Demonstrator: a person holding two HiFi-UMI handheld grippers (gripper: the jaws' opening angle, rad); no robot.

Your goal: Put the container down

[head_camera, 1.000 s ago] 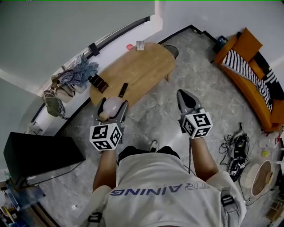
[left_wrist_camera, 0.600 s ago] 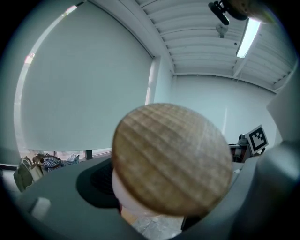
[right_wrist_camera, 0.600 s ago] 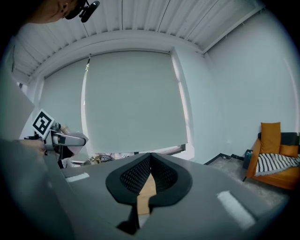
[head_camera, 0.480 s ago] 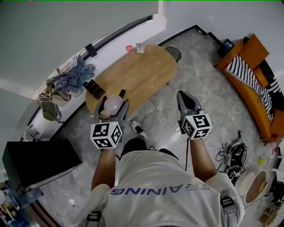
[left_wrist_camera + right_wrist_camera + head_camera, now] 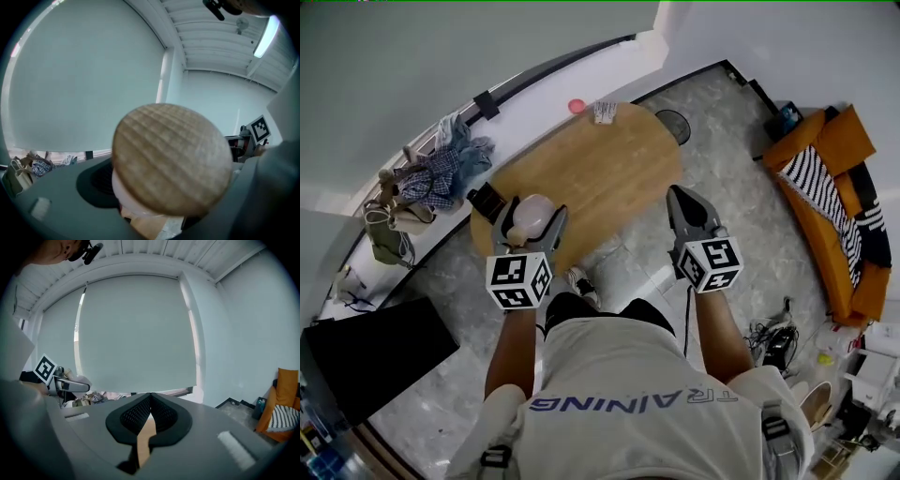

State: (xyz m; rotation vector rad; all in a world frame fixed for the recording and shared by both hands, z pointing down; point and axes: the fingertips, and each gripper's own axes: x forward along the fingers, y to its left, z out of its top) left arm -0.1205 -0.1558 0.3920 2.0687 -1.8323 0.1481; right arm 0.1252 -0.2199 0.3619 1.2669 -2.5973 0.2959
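Note:
The container point(image 5: 534, 207) is a pale, translucent jar with a round wooden lid point(image 5: 171, 159). My left gripper point(image 5: 532, 219) is shut on it, one jaw on each side of the jar's body. In the head view it hangs above the near left end of the oval wooden table point(image 5: 600, 164). The lid fills the left gripper view and hides what lies below. My right gripper point(image 5: 682, 199) is shut and holds nothing; it hovers over the floor off the table's near right edge. In the right gripper view its black pads point(image 5: 161, 413) meet.
A dark box point(image 5: 487, 200) sits at the table's left end, and a red item point(image 5: 576, 106) and a small white pack point(image 5: 604, 112) at its far edge. Clothes and bags point(image 5: 427, 173) lie along the wall ledge. An orange sofa point(image 5: 830, 187) stands at the right.
The person has stepped toward the table, so it now lies closer under both grippers. The jar stays in the left grip. The dark remote on the table is now hidden by the left gripper.

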